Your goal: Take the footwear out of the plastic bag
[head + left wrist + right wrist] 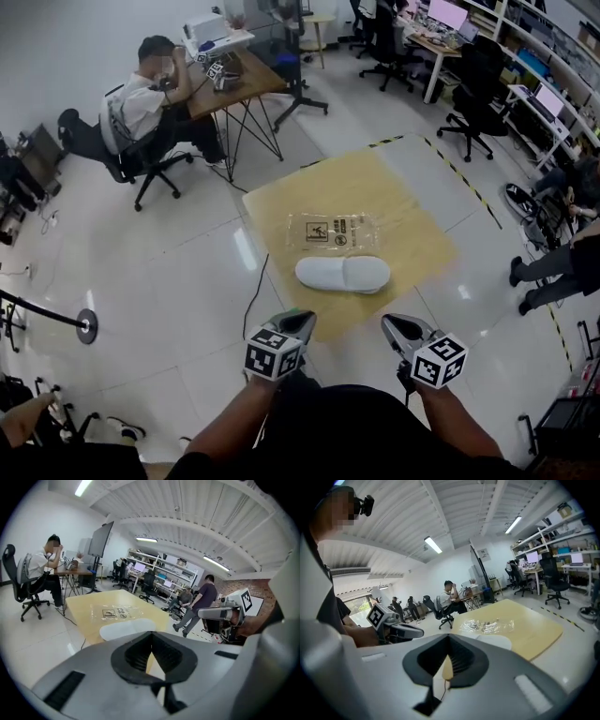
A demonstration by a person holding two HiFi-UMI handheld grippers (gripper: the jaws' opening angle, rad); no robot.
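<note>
A pair of white slippers (343, 274) lies side by side on a pale wooden board (394, 187) on the floor. Just beyond them lies a flat, clear plastic bag (333, 230) with black print, nothing in it. My left gripper (303, 321) and right gripper (390, 324) hover level with each other in front of the board's near edge, both shut and holding nothing. In the left gripper view, the slippers (124, 627) and the bag (115, 613) lie beyond the closed jaws. In the right gripper view, the bag (487, 626) and a slipper (496, 641) are visible.
A person sits on an office chair at a desk (234, 84) at the back left. Black office chairs (473, 103) and desks line the back right. Someone's legs (548, 267) show at the right edge. A cable (253, 300) runs over the floor beside the board, and a stand base (86, 326) sits at left.
</note>
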